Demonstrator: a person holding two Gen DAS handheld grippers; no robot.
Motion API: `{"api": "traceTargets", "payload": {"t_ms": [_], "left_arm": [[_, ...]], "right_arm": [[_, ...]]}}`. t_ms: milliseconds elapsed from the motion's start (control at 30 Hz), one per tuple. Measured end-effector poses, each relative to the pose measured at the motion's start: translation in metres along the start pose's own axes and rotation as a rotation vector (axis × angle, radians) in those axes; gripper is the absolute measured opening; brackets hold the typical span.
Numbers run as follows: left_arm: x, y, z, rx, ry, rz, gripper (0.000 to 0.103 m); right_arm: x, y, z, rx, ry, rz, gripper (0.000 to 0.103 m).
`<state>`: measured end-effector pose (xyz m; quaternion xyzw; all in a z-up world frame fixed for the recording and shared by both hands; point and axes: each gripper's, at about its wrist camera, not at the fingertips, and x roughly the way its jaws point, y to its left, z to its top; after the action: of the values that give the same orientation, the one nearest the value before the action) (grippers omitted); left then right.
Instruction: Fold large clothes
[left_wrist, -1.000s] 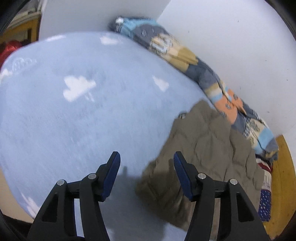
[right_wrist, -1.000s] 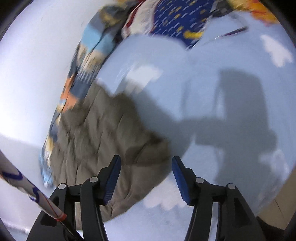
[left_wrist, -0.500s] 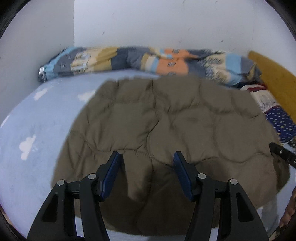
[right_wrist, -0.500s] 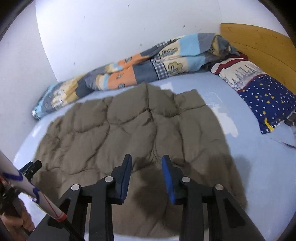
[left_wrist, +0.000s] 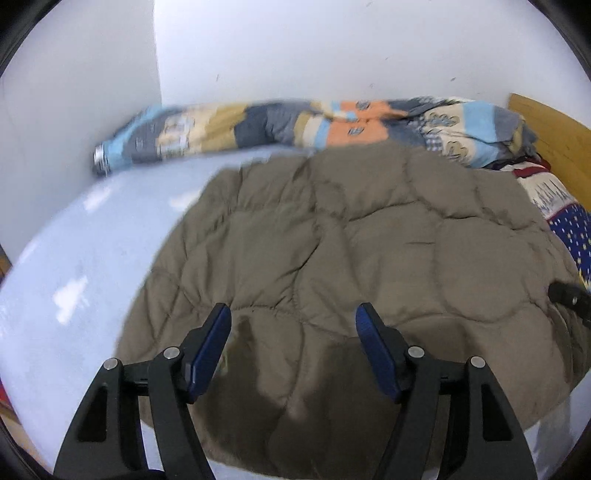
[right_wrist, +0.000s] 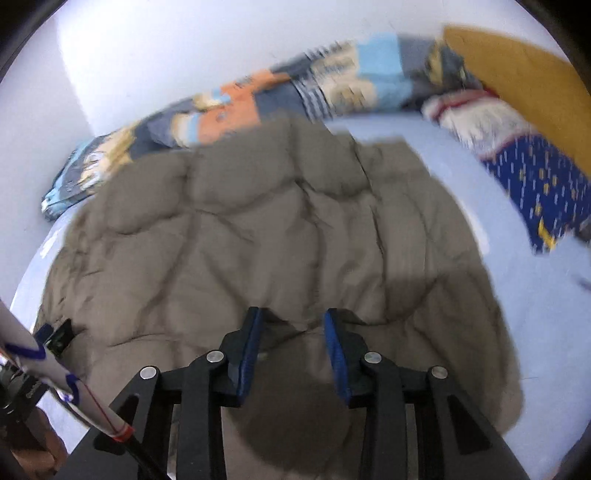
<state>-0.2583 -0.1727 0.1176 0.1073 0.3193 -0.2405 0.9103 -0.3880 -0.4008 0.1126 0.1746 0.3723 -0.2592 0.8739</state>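
Jaws on the left gripper (left_wrist: 293, 325) gape wide and those on the right gripper (right_wrist: 291, 330) sit half-parted, both empty over the near hem of the quilted jacket (left_wrist: 351, 266) spread flat on the bed (left_wrist: 74, 280), likely lining up a hem grab.

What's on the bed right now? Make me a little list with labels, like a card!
Big item: brown quilted jacket, spread flat on the bed
Bed cover: light blue sheet with white cloud shapes
By the wall: patchwork blanket, bunched in a long roll
Right of the jacket: blue starry pillow
Left gripper: open, above the jacket's near edge
Right gripper: open but narrower, also over the near edge
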Motion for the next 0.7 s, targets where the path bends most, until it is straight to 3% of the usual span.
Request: {"api": "traceTargets", "payload": {"t_ms": [67, 167, 433, 700], "left_arm": [[-0.017, -0.011, -0.003, 0.053, -0.055, -0.004, 0.069], [-0.03, -0.026, -0.008, 0.123, -0.1, 0.0, 0.069], [-0.009, -0.039, -0.018, 0.164, -0.02, -0.006, 0.07], [-0.003, -0.041, -0.021, 0.153, -0.006, -0.006, 0.07]], "right_arm": [[-0.017, 0.016, -0.003, -0.063, -0.04, -0.003, 0.038], [-0.033, 0.033, -0.013, -0.103, -0.058, 0.058, 0.04], [-0.011, 0.04, -0.032, -0.126, 0.037, 0.039, 0.041], [0.0, 0.039, -0.031, -0.135, 0.054, 0.026, 0.046]]}}
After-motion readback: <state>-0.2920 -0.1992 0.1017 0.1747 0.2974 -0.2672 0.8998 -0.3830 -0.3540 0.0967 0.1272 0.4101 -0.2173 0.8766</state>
